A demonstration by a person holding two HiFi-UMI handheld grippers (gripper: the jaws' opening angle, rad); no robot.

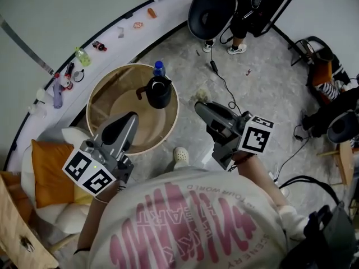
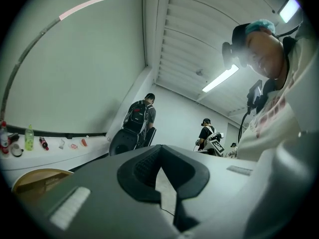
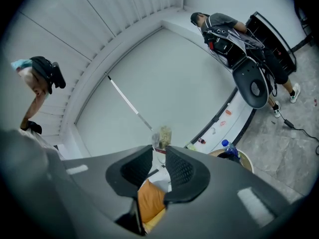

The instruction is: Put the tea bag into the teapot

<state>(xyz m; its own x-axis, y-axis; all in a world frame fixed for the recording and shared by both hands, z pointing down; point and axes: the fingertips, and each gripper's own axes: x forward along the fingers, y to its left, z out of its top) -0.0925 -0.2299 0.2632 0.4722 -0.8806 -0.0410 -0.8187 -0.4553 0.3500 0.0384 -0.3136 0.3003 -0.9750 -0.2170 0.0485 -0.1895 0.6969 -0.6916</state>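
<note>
A black teapot (image 1: 159, 91) stands near the far rim of a round wooden table (image 1: 112, 102), with a blue-capped bottle (image 1: 159, 68) right behind it. My right gripper (image 1: 199, 106) hovers over the floor to the right of the table, shut on a small yellowish tea bag (image 3: 162, 135) that sticks out past its tips (image 3: 159, 148). That view also catches the bottle (image 3: 227, 146) and the table's rim (image 3: 245, 159) at the right. My left gripper (image 1: 130, 118) is above the table's near edge, short of the teapot. Its jaws (image 2: 159, 151) meet at the tips with nothing between them.
A white curved ledge (image 1: 120, 24) along the wall carries bottles and small items. An orange cushion (image 1: 51, 172) lies on a white seat at the left. A black chair (image 1: 210, 10), a standing person, cables (image 1: 224, 86) and bags are on the floor beyond.
</note>
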